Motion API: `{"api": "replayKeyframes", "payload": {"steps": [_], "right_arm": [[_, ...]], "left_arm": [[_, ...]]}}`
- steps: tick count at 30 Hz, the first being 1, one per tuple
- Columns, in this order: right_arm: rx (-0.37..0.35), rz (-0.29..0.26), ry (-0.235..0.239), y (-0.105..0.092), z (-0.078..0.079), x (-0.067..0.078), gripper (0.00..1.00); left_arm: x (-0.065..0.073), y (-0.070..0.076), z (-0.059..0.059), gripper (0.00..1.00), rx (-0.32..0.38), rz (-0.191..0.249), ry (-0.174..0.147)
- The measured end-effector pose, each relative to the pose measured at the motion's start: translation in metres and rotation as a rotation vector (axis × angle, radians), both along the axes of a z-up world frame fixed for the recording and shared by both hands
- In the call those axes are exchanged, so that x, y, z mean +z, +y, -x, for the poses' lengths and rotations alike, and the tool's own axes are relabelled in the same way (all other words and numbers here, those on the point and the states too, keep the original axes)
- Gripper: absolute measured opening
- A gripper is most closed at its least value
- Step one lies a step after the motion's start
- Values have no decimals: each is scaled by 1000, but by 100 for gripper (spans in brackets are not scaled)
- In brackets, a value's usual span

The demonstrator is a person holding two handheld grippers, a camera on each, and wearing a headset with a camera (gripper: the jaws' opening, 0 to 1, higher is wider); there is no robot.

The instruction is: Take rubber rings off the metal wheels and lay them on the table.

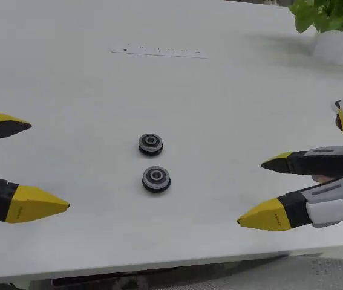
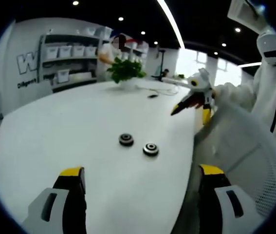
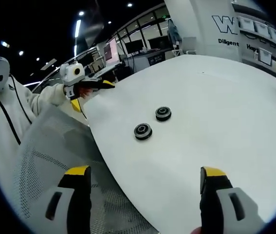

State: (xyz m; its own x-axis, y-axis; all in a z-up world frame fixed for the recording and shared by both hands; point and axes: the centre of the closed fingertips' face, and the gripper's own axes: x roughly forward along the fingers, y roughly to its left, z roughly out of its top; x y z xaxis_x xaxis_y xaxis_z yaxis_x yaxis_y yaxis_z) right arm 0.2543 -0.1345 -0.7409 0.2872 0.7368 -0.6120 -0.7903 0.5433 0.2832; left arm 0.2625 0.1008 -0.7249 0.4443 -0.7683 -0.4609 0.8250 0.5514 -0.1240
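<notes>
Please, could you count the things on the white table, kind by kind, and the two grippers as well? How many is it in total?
Metal wheels with a dark ring on: 2, far wheel and near wheel
Potted plant: 1
Flat white strip: 1
Grippers, jaws open: 2, left gripper and right gripper
Total: 6
</notes>
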Motion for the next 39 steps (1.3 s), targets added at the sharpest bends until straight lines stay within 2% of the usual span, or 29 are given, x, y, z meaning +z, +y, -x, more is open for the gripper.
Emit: {"api": "replayKeyframes", "payload": {"steps": [4,9,12,17,20,23,27,32,37,39], "right_arm": [[-65,29,-17,-12,-10,2,86],[-49,35,-9,-5,-4,-1,86],[-24,14,9,8,0,-10,86],[39,15,36,23,8,-20,85],[56,5,25,27,8,-18,85],[64,-13,25,31,8,-18,84],[83,-9,21,35,7,-20,84],[102,-18,3,42,2,-18,84],[105,-23,-11,42,-3,-16,84],[102,-31,-21,42,-7,-13,84]], "left_arm": [[-3,-1,8,97,-2,3,26],[-7,1,15,97,-10,-7,37],[-6,2,14,97,7,18,36],[0,0,10,97,21,37,13],[6,1,7,97,26,42,0],[9,-1,5,97,17,50,3],[15,-2,-1,97,6,34,-11],[26,-6,-10,97,10,47,-29],[36,-15,-16,98,-24,29,-45],[43,-21,-21,98,-40,22,-60]]}}
